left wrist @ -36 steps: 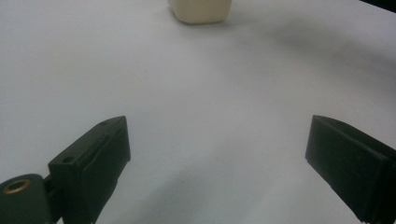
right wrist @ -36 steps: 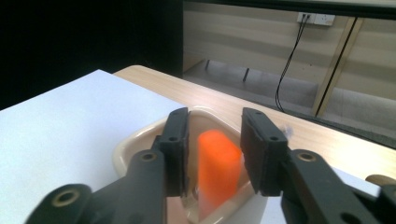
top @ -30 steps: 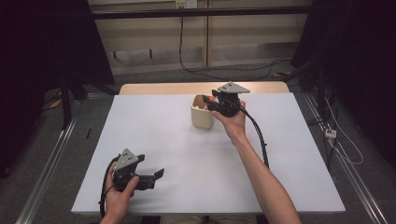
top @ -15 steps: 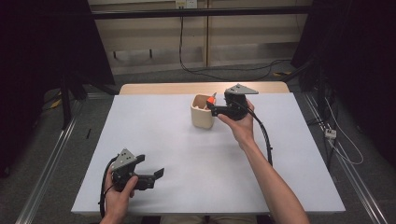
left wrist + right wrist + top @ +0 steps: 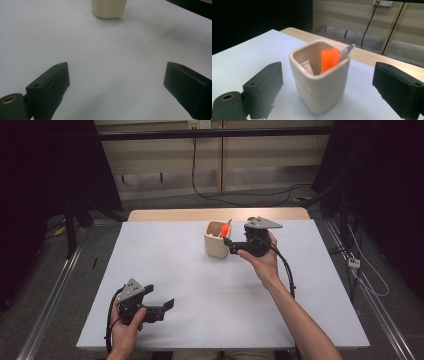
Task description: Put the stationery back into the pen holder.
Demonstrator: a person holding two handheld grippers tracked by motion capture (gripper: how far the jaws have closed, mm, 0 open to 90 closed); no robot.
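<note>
cups: 1, cream ceramic cup (image 5: 320, 82), centre of the right gripper view
things in the cup: 3 — one orange flat piece (image 5: 329, 59), one pinkish tube (image 5: 306, 66), one clear pen-like stick (image 5: 346, 51)
grippers: 2, left gripper (image 5: 161, 309) lower left of the high view, right gripper (image 5: 227, 242) upper middle
tables: 1, white table (image 5: 210, 295)

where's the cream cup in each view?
High view: cup on the table's far middle, just left of the right gripper.
Left gripper view: top edge, centre, far beyond the open jaws.
Right gripper view: centre, between the open jaws.
Shared landmark: white table.
</note>
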